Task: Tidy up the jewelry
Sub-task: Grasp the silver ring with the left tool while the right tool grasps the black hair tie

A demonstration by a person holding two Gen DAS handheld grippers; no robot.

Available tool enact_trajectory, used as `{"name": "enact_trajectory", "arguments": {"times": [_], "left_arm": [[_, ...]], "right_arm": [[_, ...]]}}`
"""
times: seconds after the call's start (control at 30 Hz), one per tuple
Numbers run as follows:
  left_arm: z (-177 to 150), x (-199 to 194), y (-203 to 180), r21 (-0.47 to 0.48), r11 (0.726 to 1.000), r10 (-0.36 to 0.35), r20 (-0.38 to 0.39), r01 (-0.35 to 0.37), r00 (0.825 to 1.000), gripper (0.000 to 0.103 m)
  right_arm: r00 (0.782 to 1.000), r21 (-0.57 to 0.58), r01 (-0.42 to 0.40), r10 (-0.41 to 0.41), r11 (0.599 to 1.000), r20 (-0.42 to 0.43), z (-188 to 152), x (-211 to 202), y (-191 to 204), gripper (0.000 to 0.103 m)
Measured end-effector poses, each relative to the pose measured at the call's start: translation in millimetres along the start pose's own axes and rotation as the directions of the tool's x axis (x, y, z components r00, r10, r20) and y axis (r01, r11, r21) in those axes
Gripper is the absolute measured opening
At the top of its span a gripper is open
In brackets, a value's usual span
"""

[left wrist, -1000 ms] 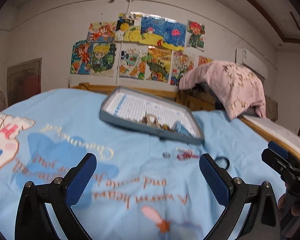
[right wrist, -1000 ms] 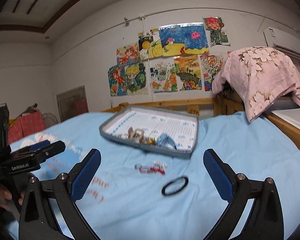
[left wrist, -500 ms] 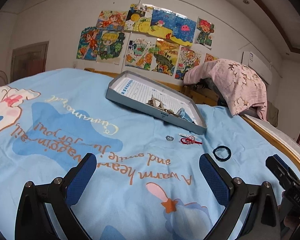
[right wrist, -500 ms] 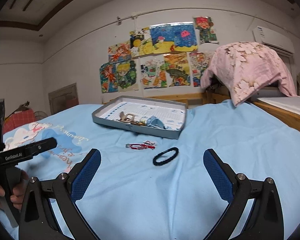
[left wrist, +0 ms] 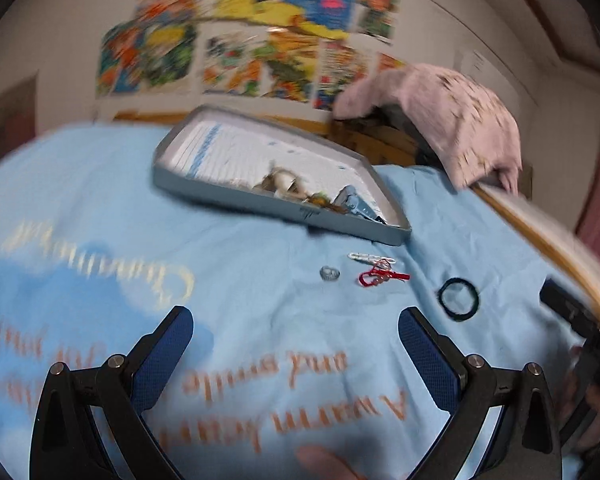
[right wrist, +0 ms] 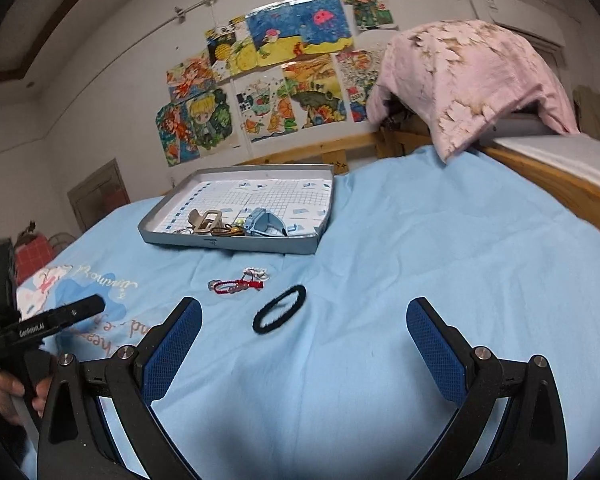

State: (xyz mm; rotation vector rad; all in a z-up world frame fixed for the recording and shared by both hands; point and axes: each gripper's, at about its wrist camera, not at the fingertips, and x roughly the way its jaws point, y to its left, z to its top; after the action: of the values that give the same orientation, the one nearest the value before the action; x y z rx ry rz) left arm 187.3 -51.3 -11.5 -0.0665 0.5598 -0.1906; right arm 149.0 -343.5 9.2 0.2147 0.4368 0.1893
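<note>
A grey tray (left wrist: 228, 196) (right wrist: 228, 242) lies on the blue bedsheet and holds a beige clip (right wrist: 206, 220), a blue clip (right wrist: 260, 222) and small pieces. In front of it on the sheet lie a silver ring (left wrist: 329, 273), a white hairpin (left wrist: 364, 256), a red cord bracelet (left wrist: 380, 276) (right wrist: 236, 286) and a black hair tie (left wrist: 458, 299) (right wrist: 279, 309). My left gripper (left wrist: 294, 338) is open, short of the ring and bracelet. My right gripper (right wrist: 304, 332) is open, with the hair tie just ahead of its left finger. Neither holds anything.
A pink flowered cloth (right wrist: 468, 76) drapes over something at the bed's far right by a wooden rail (right wrist: 548, 176). Drawings (right wrist: 260, 80) cover the wall behind. The hand-held left gripper (right wrist: 40, 328) shows at the left of the right wrist view.
Both grippers have moved closer to the loose items and tilted down toward the sheet; the left wrist view is blurred from motion. Both stay open and nothing was picked up.
</note>
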Motion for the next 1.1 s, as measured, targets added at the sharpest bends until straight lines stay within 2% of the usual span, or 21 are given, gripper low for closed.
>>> {"name": "enact_trajectory", "arguments": {"times": [0.07, 0.2, 0.27, 0.37, 0.43, 0.53, 0.63, 0.9, 1.1], "left_arm": [[8.2, 10.0, -1.9, 0.061, 0.998, -0.003, -0.001, 0.003, 1.0, 0.103], [21.8, 30.0, 2.0, 0.09, 0.996, -0.017, -0.004, 0.017, 1.0, 0.101], [26.5, 38.8, -0.7, 0.122, 0.992, -0.037, 0.002, 0.036, 0.999, 0.09], [35.4, 57.8, -8.7, 0.198, 0.978, -0.066, -0.02, 0.069, 0.998, 0.074], [37.6, 67.9, -11.0, 0.213, 0.972, -0.087, -0.043, 0.094, 0.995, 0.065], [36.1, 83.3, -15.1, 0.23, 0.964, -0.112, -0.096, 0.132, 0.989, 0.051], [33.0, 104.4, -22.0, 0.26, 0.955, -0.097, -0.174, 0.14, 0.98, 0.036], [28.7, 125.5, -35.8, 0.324, 0.928, -0.103, -0.246, 0.182, 0.964, 0.035], [24.5, 140.3, -31.9, 0.289, 0.941, -0.094, -0.279, 0.177, 0.956, 0.035]], "right_arm": [[1.0, -0.044, 0.023, -0.023, 0.999, 0.006, 2.0, 5.7, 5.6, 0.1], [1.0, -0.066, 0.016, -0.015, 0.998, 0.01, 9.5, 18.1, 11.2, 0.094], [1.0, -0.074, -0.007, 0.007, 0.997, -0.006, 15.3, 30.4, 12.7, 0.086], [0.996, -0.09, -0.027, 0.02, 0.996, -0.085, 22.0, 59.0, 16.0, 0.079], [0.991, -0.099, -0.049, 0.037, 0.994, -0.126, 25.8, 72.9, 17.8, 0.071], [0.987, -0.115, -0.082, 0.064, 0.99, -0.151, 28.0, 84.6, 20.0, 0.069], [0.983, -0.138, -0.105, 0.082, 0.985, -0.164, 21.4, 85.5, 26.1, 0.068], [0.969, -0.169, -0.124, 0.083, 0.978, -0.231, 12.3, 92.4, 36.1, 0.068], [0.957, -0.149, -0.121, 0.076, 0.981, -0.28, 4.4, 104.5, 35.2, 0.068]]}}
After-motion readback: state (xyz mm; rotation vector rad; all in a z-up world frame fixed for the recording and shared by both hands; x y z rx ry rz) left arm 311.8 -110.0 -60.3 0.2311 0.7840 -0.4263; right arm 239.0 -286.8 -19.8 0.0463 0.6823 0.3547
